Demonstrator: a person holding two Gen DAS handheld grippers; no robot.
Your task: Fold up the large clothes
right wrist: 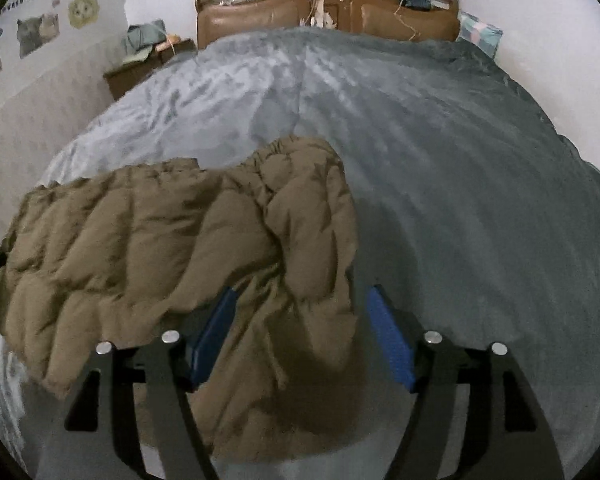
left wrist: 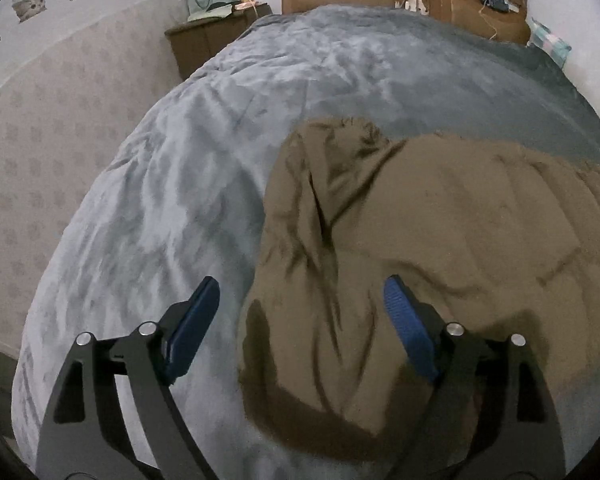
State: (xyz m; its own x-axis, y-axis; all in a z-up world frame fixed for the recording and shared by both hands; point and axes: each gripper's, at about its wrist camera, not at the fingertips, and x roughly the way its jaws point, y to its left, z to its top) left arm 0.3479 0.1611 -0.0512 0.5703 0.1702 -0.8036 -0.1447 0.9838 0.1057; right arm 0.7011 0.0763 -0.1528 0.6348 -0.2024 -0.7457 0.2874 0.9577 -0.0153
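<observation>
Left wrist view: brown quilted puffer jacket (left wrist: 420, 240), spread on grey plush bed blanket (left wrist: 180, 184), near foot end. Left gripper (left wrist: 300, 320) above jacket's left edge; blue-padded fingers (left wrist: 196, 320) apart, empty. Likely soft, puffy, light, slippery-shelled; best pinched at hem or sleeve edge.

Right wrist view: same jacket (right wrist: 160, 248), long axis apparently across bed, gathered elastic end (right wrist: 288, 148) toward brown headboard (right wrist: 324, 12). Right gripper (right wrist: 300, 332) over jacket's right edge; fingers (right wrist: 388, 336) apart, empty.
</observation>
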